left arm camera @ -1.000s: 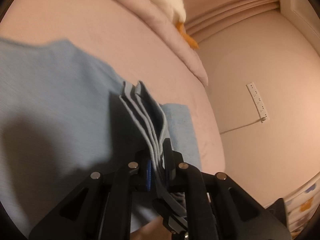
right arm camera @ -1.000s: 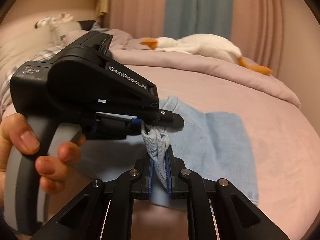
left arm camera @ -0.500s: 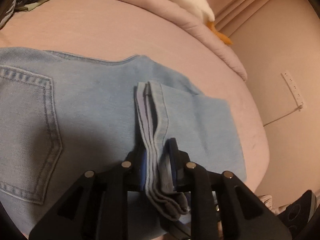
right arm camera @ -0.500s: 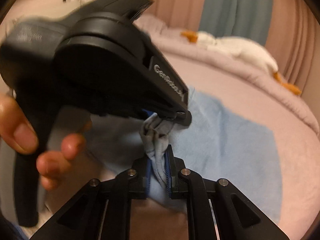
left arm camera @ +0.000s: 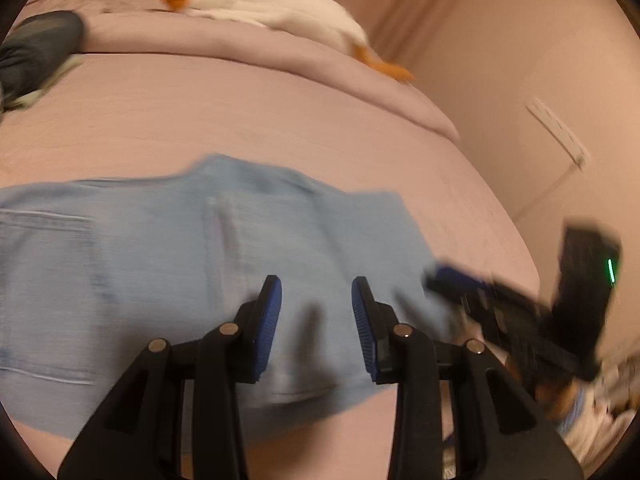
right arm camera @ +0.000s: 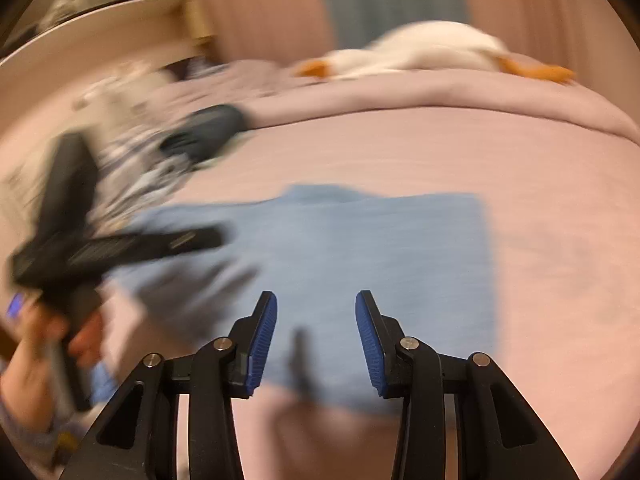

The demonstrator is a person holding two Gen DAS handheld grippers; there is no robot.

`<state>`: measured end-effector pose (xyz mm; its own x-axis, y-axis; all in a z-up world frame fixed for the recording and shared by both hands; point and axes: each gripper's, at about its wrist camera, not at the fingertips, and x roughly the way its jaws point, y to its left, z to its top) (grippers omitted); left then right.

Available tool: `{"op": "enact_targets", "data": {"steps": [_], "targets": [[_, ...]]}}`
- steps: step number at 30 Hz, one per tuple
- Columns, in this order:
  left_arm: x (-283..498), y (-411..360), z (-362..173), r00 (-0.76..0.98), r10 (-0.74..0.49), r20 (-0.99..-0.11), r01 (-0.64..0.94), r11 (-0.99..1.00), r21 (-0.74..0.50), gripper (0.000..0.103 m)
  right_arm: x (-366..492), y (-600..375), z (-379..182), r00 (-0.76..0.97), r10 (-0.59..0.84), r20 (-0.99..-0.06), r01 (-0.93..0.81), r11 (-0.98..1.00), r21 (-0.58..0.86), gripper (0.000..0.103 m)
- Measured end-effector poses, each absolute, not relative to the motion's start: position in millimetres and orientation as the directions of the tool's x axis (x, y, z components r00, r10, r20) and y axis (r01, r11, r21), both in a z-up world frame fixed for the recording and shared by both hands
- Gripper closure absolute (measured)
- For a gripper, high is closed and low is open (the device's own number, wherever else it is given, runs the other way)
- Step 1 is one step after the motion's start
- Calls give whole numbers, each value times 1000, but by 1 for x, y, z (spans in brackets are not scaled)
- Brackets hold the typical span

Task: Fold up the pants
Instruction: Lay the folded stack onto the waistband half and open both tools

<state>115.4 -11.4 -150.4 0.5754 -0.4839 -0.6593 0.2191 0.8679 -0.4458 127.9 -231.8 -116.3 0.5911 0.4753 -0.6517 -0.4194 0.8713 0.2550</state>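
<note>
Light blue jeans (left arm camera: 168, 264) lie folded flat on the pink bed (left arm camera: 240, 112), the leg ends laid over the seat part with a back pocket at left. In the right wrist view the jeans (right arm camera: 360, 248) show as a blue rectangle. My left gripper (left arm camera: 316, 312) is open and empty just above the jeans' near edge. My right gripper (right arm camera: 316, 328) is open and empty above the near edge too. Each gripper shows blurred in the other's view: the right one (left arm camera: 520, 304), the left one (right arm camera: 120, 244).
A white plush goose (left arm camera: 280, 8) lies on the rolled duvet at the back. Dark folded clothes (right arm camera: 208, 132) and patterned bedding sit at the left. The wall with a power strip (left arm camera: 556, 132) is right of the bed. The bed's near edge lies just below the jeans.
Both grippers were shut on the bunched leg ends. Now both are open, the cloth lies flat on the jeans, and the grippers have pulled back and apart.
</note>
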Motion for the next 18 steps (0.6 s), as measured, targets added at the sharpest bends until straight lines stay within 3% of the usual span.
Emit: {"op": "enact_targets", "data": {"steps": [2,5,8,12,18], "targets": [[117,-27,-160,540,-485,-688,245,872,-423,75,142,-248,-117,607,424,-671,-355,901,248,64],[120,-35,-179,485,-459,-744,229,888,-399,77,164,-261,-114,607,401,-686,-315,914,256,74],[117,-31,-188,474,-464,-749,215,885,-412,83,188,-261,-116,596,382,-707,-298,922,247,75],[117,-24,-191,464,-485,-741,199,872,-446,83,226,-246,-156,478,321,-818,-231,944,235,77],[115,-28,-188,468,-480,-742,204,875,-438,83,208,-236,-154,501,287,-816,-253,951,179,78]]}}
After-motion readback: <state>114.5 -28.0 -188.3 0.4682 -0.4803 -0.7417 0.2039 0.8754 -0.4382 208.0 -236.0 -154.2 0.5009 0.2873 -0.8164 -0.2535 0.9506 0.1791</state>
